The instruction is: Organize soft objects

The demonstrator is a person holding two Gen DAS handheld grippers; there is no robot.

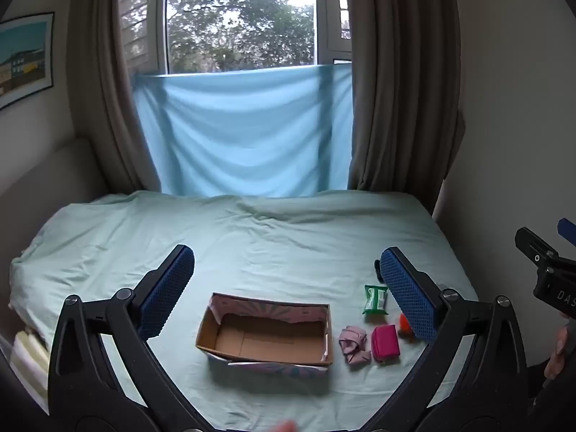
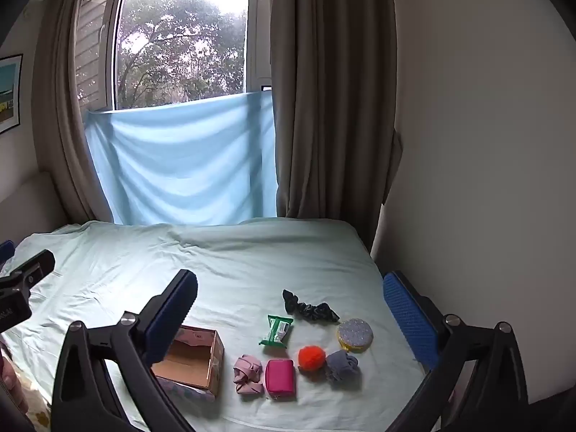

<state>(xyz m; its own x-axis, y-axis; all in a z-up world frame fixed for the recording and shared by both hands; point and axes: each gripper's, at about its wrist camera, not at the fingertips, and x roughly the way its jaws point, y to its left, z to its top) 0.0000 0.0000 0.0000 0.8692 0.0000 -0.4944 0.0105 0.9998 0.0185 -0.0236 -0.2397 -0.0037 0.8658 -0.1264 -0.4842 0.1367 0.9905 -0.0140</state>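
An empty open cardboard box (image 1: 266,334) sits on the pale green bed; it also shows in the right wrist view (image 2: 190,363). Right of it lie a pink fabric bundle (image 2: 247,373), a magenta pouch (image 2: 280,376), a green tissue pack (image 2: 276,330), an orange pompom (image 2: 311,357), a grey sock bundle (image 2: 342,365), a black scrunchie (image 2: 310,309) and a round glittery sponge (image 2: 355,334). My left gripper (image 1: 288,280) is open and empty above the box. My right gripper (image 2: 291,302) is open and empty above the soft items.
The bed (image 1: 252,237) meets a window wall with a hanging blue cloth (image 1: 241,133) and brown curtains. A white wall (image 2: 486,144) runs close along the bed's right edge. The right gripper's body (image 1: 547,273) shows at the left view's right edge.
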